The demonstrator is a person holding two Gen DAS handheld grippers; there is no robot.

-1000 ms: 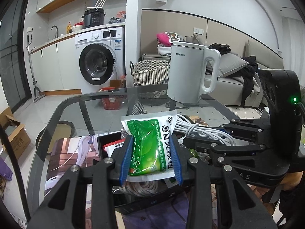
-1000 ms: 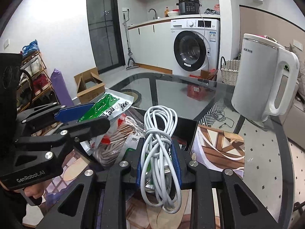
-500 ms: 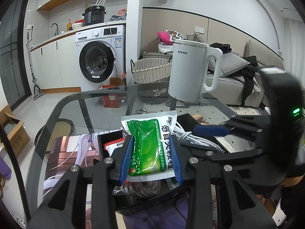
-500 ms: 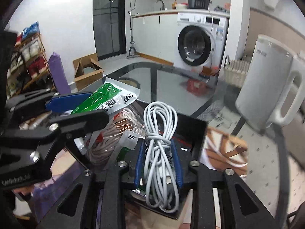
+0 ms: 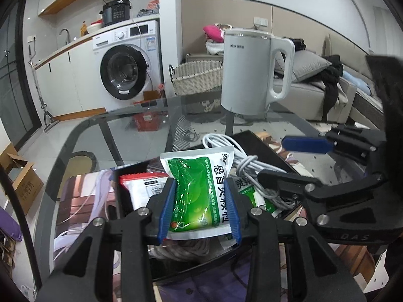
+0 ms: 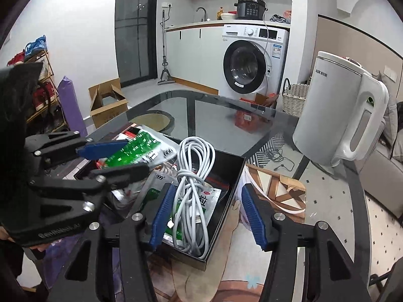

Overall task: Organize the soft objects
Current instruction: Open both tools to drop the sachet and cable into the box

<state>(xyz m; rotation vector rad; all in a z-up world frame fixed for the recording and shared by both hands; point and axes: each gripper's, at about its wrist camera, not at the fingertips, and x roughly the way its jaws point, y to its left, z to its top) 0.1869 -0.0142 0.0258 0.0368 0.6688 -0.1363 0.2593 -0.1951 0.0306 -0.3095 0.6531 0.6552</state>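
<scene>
Left gripper [image 5: 199, 209] jaws clamp the green sachet [image 5: 199, 196], held above the black box [image 6: 234, 176] on the worktop. Right gripper [image 6: 209, 216] jaws spread wide, white cable [image 6: 194, 176] lying inside the box. Risk: dropped sachet lands on the heaped cable and slides over the rim.

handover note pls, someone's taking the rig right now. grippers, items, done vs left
Left gripper: shut on the green sachet, held above the black box.
Right gripper: open, empty, jaws either side of the white cable bundle, which lies in the box on top of other sachets.
Done: cable is in the box and let go.
Left: lower the green sachet into the box and release, then back the right gripper away.
</scene>
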